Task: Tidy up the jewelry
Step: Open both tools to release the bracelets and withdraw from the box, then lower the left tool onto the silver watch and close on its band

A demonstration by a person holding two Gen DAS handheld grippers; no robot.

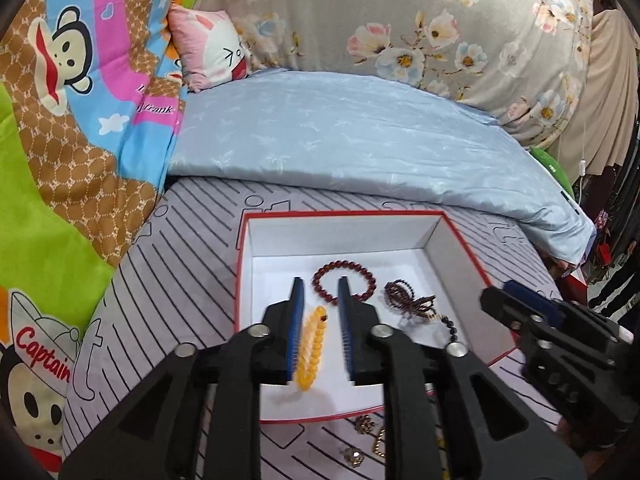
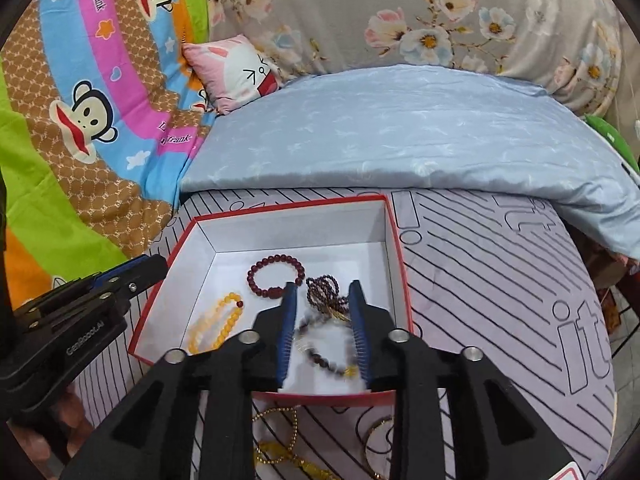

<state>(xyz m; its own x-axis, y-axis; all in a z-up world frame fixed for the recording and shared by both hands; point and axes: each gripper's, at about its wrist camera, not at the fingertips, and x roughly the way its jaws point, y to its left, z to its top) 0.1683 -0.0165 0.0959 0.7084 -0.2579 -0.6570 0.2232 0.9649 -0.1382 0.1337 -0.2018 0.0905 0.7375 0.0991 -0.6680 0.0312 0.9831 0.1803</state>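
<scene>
A red box (image 1: 344, 213) with a white inside sits on the striped bedcover. On its floor lie a dark red bead bracelet (image 1: 345, 280), a bundle of small dark beads (image 1: 408, 300) and a yellow bead bracelet (image 1: 312, 348). My left gripper (image 1: 321, 286) hangs open over the yellow bracelet, which shows blurred between the jaws without being pressed. In the right wrist view my right gripper (image 2: 323, 290) is open above a blurred dark bracelet with gold bits (image 2: 326, 350) in the box (image 2: 288, 202). The yellow bracelet (image 2: 216, 324) lies to its left, near the left gripper (image 2: 148, 268).
Gold chains (image 2: 280, 440) and a thin bangle (image 2: 376, 440) lie on the cover in front of the box, with small gold pieces (image 1: 366, 424) beside them. A light blue quilt (image 1: 360, 140) is folded behind the box, and a cartoon blanket (image 1: 60, 140) rises at the left.
</scene>
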